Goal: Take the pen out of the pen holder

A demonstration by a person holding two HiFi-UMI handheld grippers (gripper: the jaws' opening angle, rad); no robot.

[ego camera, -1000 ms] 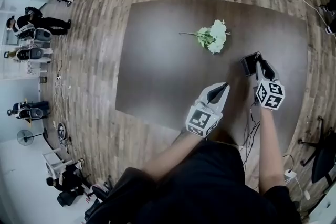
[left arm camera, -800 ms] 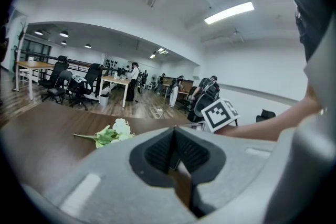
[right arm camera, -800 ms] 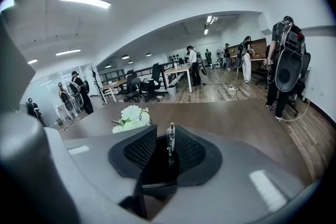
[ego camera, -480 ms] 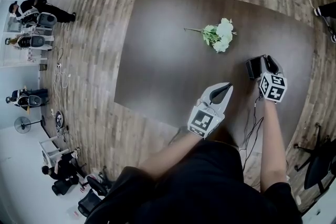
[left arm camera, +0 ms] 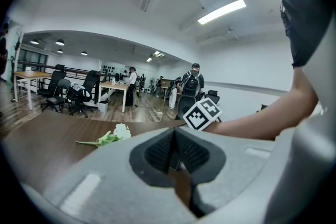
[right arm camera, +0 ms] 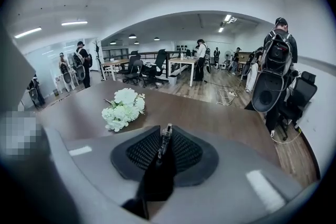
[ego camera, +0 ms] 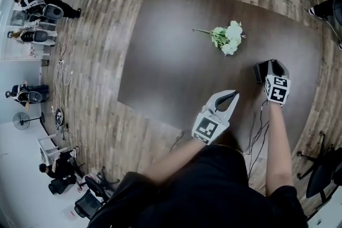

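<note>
— Where's the pen?
— In the pen holder on the table. My right gripper has just been closing and now pinches it. My left gripper hangs closed, empty.

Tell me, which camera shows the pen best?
The right gripper view: the pen stands close up between the jaws of the right gripper, which have just been closing on it. The head view shows only the dark pen holder; the left gripper view shows no pen.
</note>
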